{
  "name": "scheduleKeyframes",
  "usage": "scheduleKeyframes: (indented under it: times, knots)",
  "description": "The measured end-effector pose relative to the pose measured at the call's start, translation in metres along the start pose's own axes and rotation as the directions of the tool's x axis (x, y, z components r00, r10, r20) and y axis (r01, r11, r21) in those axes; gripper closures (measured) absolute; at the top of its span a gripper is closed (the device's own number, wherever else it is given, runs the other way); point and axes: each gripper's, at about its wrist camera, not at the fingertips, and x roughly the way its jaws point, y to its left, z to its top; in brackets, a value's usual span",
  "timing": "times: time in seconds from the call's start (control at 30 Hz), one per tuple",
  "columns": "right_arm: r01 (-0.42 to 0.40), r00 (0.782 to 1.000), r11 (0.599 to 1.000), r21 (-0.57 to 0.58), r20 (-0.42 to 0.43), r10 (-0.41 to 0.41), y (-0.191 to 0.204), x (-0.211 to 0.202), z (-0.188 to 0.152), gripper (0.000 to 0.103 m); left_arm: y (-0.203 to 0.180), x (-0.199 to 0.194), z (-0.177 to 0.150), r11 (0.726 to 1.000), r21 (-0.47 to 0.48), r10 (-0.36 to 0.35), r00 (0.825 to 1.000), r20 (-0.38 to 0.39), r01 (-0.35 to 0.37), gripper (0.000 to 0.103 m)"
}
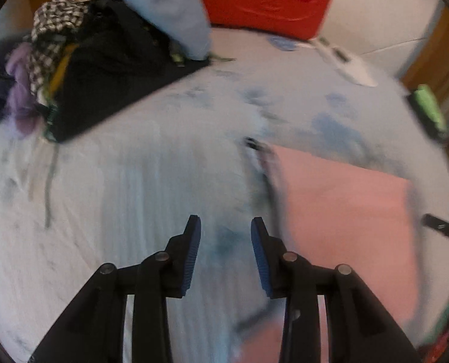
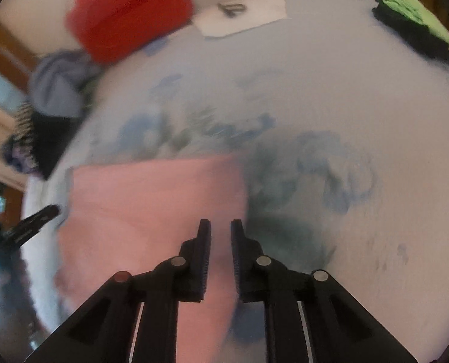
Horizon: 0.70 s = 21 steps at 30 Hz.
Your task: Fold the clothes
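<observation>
Nearest, the left claw point(image 1: 226, 227) hangs part-open with nothing between its pads, over the pale blue patterned bedsheet point(image 1: 133, 181). Just right of it lies the folded pink cloth point(image 1: 345, 211), under the right claw point(image 2: 221, 230), whose jaws stand narrow and empty. Farther back sit a heap of unfolded clothes point(image 1: 82, 69) with a checked piece, a red bag point(image 1: 263, 0) and a green-and-black folded stack point(image 2: 414, 21).
</observation>
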Motion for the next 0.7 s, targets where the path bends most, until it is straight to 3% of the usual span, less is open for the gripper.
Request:
scheduleKeyframes:
  times: [0.13,0.23,0.3,0.37,0.4,0.47,0.53,0.67,0.7]
  knots:
    - [-0.042,0.999,0.999,-0.007,-0.011,0.041,0.015,-0.014,-0.031,0.078,-0.010,-0.008,-0.019,0.995,0.007,-0.104,0.995,0.000,0.104,0.045]
    - [-0.035,0.999,0.999,-0.016,-0.022,0.035,0.023,-0.018,-0.056,0.067,-0.019,-0.001,-0.033,0.995,0.019,-0.098,0.995,-0.020,0.098,0.045]
    - [-0.040,0.999,0.999,-0.032,-0.026,0.039,0.028,-0.016,-0.070,0.067,-0.024,0.003,-0.045,0.997,0.038,-0.071,0.996,-0.054,0.073,0.046]
    - [-0.046,0.998,0.998,-0.045,-0.045,0.044,0.031,-0.011,-0.084,0.079,-0.029,0.007,-0.058,0.997,0.065,-0.038,0.995,-0.095,0.045,0.058]
    - [-0.046,0.997,0.998,-0.047,-0.071,0.043,0.031,-0.005,-0.091,0.101,-0.030,0.007,-0.064,0.996,0.084,-0.015,0.995,-0.102,0.024,0.061]
    - [0.016,0.993,0.999,-0.036,-0.118,-0.020,0.027,0.007,-0.103,0.102,-0.032,0.004,-0.075,0.993,0.120,0.033,0.994,-0.106,-0.020,0.063]
    - [0.014,0.993,1.000,0.000,-0.114,-0.014,0.019,0.004,-0.111,0.102,-0.030,-0.001,-0.082,0.991,0.130,0.055,0.991,-0.120,-0.039,0.063]
    - [0.020,0.995,1.000,0.002,-0.100,-0.019,0.017,-0.007,-0.121,0.101,-0.022,-0.022,-0.090,0.994,0.098,0.054,0.994,-0.091,-0.045,0.062]
    - [0.026,0.996,1.000,-0.010,-0.089,-0.027,0.018,-0.011,-0.122,0.101,-0.022,-0.030,-0.091,0.996,0.081,0.034,0.997,-0.063,-0.029,0.056]
